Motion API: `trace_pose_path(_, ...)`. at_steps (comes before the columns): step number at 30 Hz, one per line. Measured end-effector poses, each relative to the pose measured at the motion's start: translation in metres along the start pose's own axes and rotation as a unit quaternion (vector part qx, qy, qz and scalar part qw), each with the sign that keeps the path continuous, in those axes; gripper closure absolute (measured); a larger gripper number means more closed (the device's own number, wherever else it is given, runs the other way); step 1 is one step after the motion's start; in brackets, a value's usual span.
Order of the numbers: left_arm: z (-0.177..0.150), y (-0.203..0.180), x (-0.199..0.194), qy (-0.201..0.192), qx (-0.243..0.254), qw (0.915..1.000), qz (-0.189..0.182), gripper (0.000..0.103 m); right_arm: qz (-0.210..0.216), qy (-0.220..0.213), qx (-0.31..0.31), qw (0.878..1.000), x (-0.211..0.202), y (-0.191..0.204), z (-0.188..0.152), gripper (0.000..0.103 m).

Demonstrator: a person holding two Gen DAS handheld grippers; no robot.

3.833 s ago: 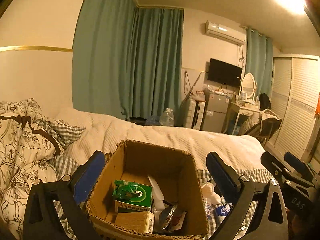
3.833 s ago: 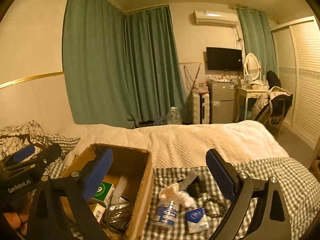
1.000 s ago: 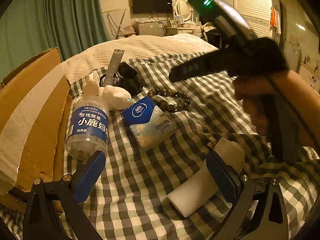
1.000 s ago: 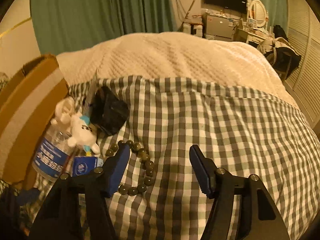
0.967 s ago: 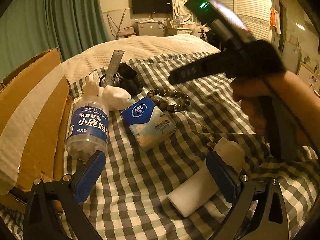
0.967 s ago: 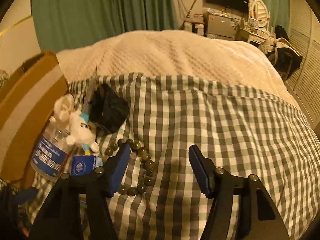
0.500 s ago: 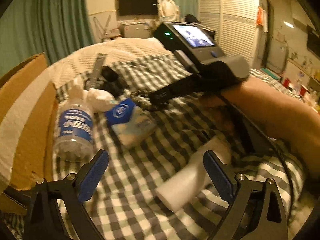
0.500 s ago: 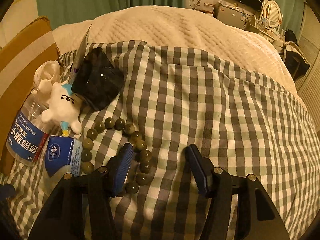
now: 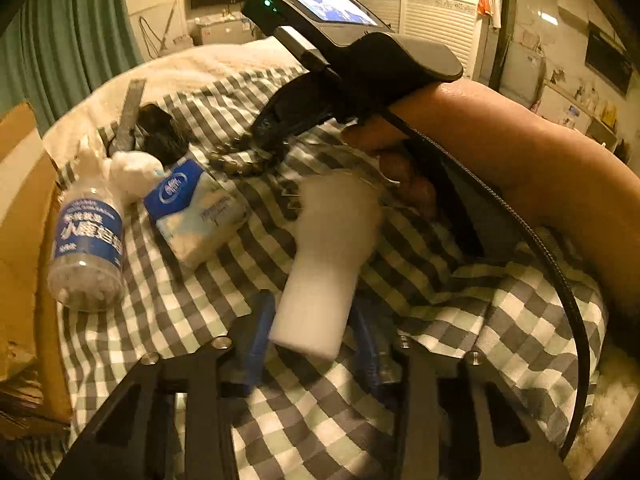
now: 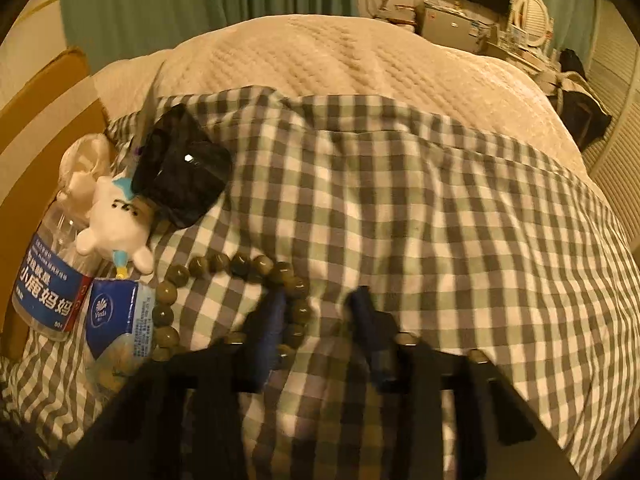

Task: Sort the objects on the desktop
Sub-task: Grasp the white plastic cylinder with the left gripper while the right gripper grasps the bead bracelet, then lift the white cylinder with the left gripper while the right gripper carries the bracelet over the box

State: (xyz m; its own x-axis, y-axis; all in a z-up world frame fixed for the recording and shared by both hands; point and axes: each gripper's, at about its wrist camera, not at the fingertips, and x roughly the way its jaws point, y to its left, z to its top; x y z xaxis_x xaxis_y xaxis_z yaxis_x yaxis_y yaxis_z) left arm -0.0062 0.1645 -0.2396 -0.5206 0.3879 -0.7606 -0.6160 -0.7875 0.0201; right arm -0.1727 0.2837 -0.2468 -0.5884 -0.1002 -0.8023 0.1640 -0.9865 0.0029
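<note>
White block (image 9: 326,264) between left tongs (image 9: 310,322)

— What's the left black two-finger gripper with blue pads (image 9: 312,320) doing?

— It's low and pointing forward, its jaws drawn in close on either side of a white block-shaped object (image 9: 324,268). The blue pads (image 9: 260,320) look pressed against it, though the picture is blurred there.

— And the right black gripper with blue pads (image 10: 320,320)?

— Pitched down toward the bedding, jaws narrowed but with a gap between them. The left blue finger (image 10: 270,320) sits over a string of olive-green beads (image 10: 240,264); nothing is clamped that I can make out.

— The person?

— A bare right forearm (image 9: 520,160) reaches across, the right hand (image 9: 396,160) wrapped round the gripper's handle.
</note>
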Motion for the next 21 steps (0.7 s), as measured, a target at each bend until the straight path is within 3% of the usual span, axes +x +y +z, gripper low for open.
trace_pose_path(4,0.0,0.001,-0.007,-0.011,-0.001,0.9999,0.007,0.068,-0.006,-0.003,-0.003,1.0,-0.004,0.001,0.001,0.09)
trace_pose_path(21,0.011,0.021,-0.042,-0.073,-0.036,0.9954,0.051,0.071,-0.035,-0.067,0.045,0.996,-0.066,-0.012,0.011,0.092)
